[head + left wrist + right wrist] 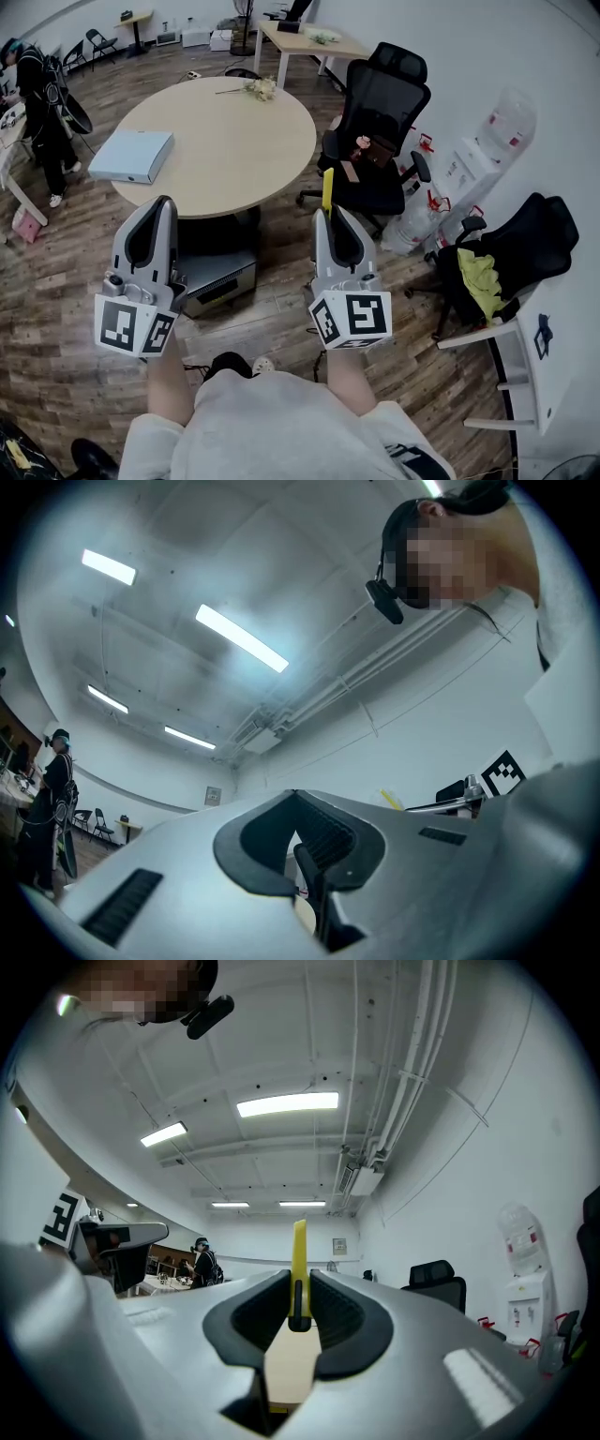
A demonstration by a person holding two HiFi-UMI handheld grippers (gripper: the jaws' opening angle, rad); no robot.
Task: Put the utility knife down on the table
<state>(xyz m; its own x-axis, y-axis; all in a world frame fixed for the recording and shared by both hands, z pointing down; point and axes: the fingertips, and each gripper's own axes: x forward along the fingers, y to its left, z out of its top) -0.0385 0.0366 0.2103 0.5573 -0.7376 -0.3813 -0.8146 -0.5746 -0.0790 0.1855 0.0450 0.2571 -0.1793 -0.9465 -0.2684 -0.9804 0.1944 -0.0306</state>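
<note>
Snugly, right gripper [298,1277] pinching utility knife [299,1241]

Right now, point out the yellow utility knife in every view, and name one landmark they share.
Head view: the utility knife sticks up from the right tongs, just right of centre, beside the round table.
Left gripper view: probably the thin yellow sliver right of centre; too small to be sure.
Right gripper view: dead centre, upright, clamped between the jaws.
Shared landmark: the standing person in dark clothes.
</note>
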